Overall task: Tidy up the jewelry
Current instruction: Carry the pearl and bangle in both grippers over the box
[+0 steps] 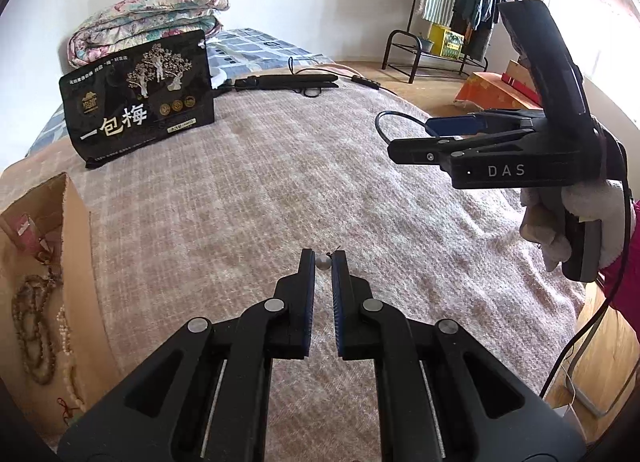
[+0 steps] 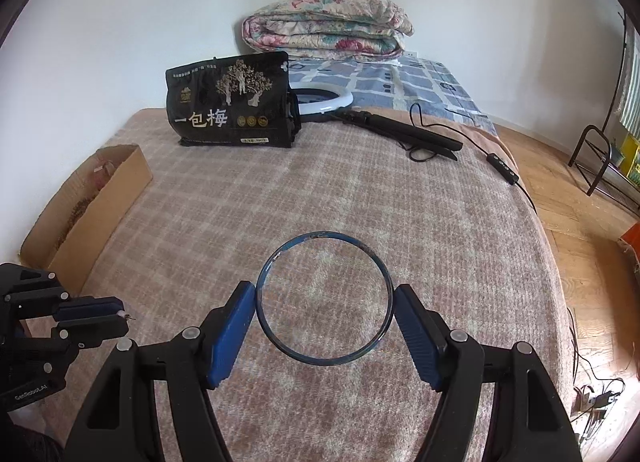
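Left tongs (image 1: pixel 323 262) pinching a small pearl earring (image 1: pixel 322 262), right tongs (image 2: pixel 324 294) gripping a blue bangle (image 2: pixel 324 298) above the blanketed bed (image 2: pixel 320 190), cardboard box (image 2: pixel 120 178) of beads left, black snack bag (image 2: pixel 232 102) and folded tripod (image 2: pixel 408 132) beyond.

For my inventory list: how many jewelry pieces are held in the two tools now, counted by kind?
bangle: 1
small bead piece: 1
Total: 2

Cardboard box (image 1: pixel 76 222) cut off, left edge.
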A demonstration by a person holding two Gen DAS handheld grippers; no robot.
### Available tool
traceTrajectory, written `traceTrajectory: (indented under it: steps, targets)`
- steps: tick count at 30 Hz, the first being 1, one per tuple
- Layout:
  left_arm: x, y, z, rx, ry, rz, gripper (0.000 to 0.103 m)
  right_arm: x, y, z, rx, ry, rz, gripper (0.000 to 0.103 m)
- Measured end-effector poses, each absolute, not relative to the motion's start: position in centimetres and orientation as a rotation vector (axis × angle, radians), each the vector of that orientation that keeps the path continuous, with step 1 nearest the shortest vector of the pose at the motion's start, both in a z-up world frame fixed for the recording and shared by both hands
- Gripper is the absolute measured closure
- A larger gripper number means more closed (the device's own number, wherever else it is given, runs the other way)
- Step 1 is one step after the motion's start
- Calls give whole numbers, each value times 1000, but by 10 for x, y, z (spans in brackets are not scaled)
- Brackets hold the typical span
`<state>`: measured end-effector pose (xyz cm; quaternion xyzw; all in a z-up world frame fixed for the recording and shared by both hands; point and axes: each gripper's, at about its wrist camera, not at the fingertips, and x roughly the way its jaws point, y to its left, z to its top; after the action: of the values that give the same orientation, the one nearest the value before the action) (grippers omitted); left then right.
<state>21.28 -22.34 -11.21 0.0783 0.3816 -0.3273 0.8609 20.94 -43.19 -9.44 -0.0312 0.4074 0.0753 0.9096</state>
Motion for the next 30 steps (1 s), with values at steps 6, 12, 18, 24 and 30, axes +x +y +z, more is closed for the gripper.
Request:
traceTrajectory:
  steps: [6, 12, 18, 24, 30]
  targets:
    - [213, -189, -94, 118, 773, -640, 97, 201, -405, -69, -87, 807, 189, 30]
    - [212, -151, -83, 86, 755, -587, 97, 199, -370, -50, -109, 778, 234, 30]
    - [210, -110, -78, 65, 750, -524, 97, 205, -328, -38, -124, 758, 282, 30]
    - [209, -68, -71, 50, 736, -462, 97, 217, -285, -33, -130, 750, 332, 30]
    - [208, -30, -68, 30, 730, -402, 97, 234, -248, -37, -116, 761, 379, 30]
